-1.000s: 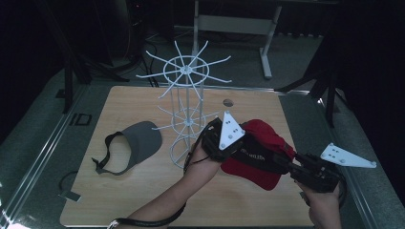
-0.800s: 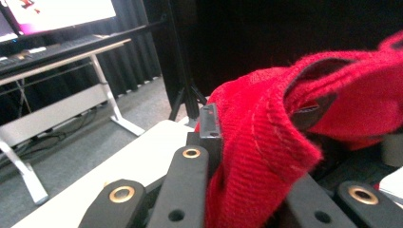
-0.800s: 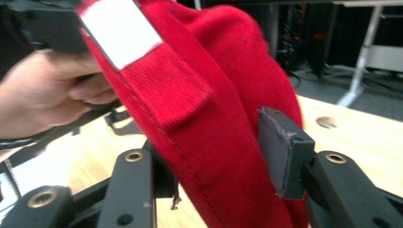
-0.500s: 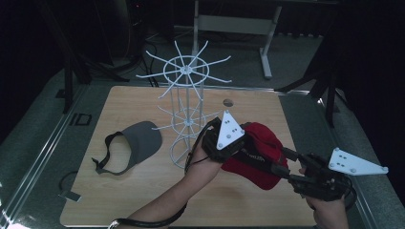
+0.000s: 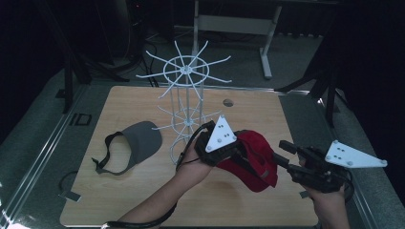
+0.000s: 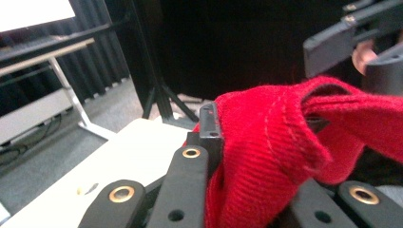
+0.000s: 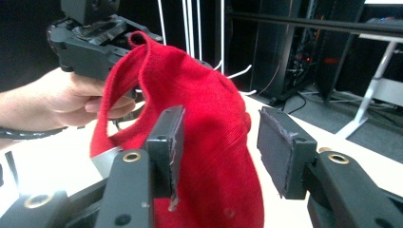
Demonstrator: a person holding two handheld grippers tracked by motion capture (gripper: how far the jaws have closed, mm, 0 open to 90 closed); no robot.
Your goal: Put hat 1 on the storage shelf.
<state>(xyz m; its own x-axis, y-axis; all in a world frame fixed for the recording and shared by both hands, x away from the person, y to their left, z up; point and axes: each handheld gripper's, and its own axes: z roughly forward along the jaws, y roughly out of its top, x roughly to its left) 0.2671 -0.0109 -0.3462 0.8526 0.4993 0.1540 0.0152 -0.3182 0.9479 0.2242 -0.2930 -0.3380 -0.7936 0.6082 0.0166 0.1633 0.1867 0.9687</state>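
Near the counter's (image 5: 143, 205) right edge, the left hand-held gripper (image 5: 228, 153) is clamping the red cap (image 5: 255, 160) aloft, presumably so the right hand-held gripper (image 7: 216, 142), jaws just narrowing yet parted around the fabric, can grip it.

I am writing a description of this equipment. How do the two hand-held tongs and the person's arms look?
Both the left tongs and the right tongs have black bodies, each topped by a pale grey three-cornered plate with small holes. Their black jaws carry brass-coloured rivets and flat dark pads. A black cable trails along the left forearm. The forearms are bare, with no sleeves in sight.
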